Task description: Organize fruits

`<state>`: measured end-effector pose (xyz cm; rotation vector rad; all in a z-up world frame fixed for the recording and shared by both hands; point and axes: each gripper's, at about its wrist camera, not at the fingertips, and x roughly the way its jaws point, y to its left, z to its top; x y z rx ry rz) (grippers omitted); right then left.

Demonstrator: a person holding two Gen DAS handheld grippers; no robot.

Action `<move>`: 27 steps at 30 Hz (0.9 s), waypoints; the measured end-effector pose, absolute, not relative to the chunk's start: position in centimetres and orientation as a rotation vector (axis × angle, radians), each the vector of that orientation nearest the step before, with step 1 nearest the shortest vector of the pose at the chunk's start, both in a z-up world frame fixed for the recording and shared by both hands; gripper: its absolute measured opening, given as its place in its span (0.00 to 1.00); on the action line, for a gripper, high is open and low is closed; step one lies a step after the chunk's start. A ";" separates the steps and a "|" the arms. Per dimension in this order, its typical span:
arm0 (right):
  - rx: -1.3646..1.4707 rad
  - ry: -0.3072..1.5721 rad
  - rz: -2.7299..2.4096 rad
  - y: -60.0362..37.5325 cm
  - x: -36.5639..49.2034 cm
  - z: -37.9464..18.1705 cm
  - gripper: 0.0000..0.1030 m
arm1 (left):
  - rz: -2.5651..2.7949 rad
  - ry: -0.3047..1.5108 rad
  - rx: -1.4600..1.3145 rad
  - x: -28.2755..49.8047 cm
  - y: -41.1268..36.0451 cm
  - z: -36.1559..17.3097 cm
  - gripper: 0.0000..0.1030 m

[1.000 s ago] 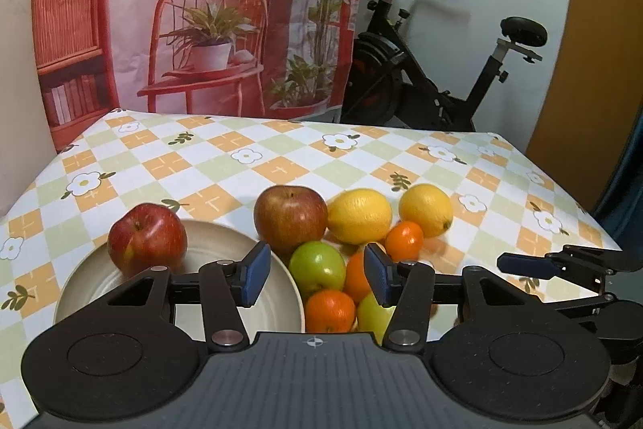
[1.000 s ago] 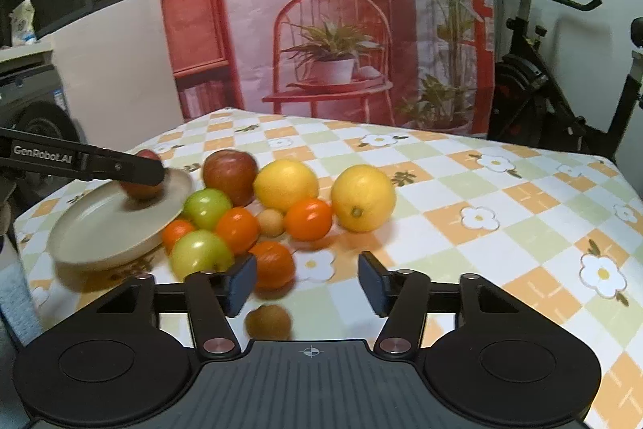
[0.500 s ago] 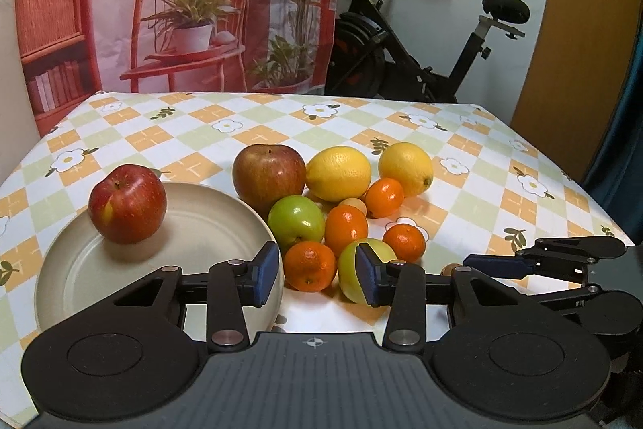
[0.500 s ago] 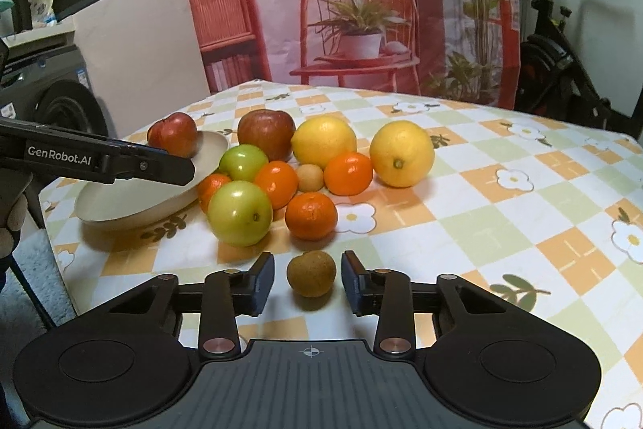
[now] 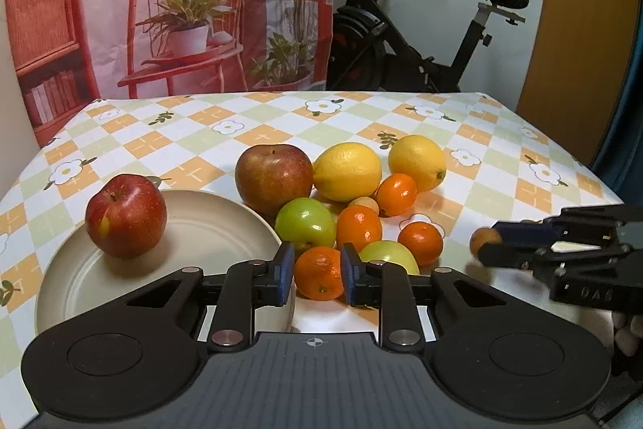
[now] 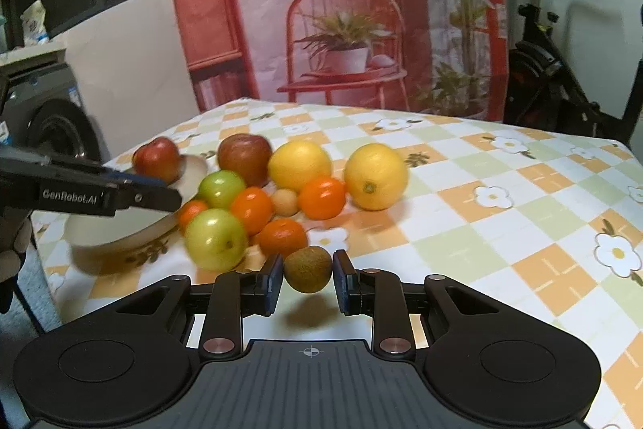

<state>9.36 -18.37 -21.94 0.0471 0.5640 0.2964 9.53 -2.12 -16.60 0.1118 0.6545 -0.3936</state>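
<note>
Left wrist view: the left gripper (image 5: 314,271) has squeezed tight on a small orange (image 5: 317,272), just beside the rim of the cream plate (image 5: 193,232) near the table's (image 5: 261,131) front edge. A red apple (image 5: 125,215) sits on that plate. The right gripper (image 6: 307,278) has squeezed tight on a brown kiwi (image 6: 308,269), just in front of the fruit pile.

Left wrist view: the plate (image 5: 72,280) near rim and a green apple (image 5: 396,254) lie partly hidden behind the left gripper (image 5: 314,273). Right wrist view: fruit outlines blurred.
</note>
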 end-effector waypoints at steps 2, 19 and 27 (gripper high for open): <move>0.049 0.562 0.283 -18.8 9.5 -22.0 0.24 | -0.397 0.654 0.123 9.7 -2.3 -16.7 0.26; 0.027 0.538 0.253 -19.7 12.1 -22.5 0.24 | -0.463 0.706 0.044 14.1 -4.7 -15.6 0.26; 0.091 0.533 0.238 -21.4 12.7 -22.6 0.24 | -0.500 0.829 0.093 18.0 -7.5 -16.5 0.26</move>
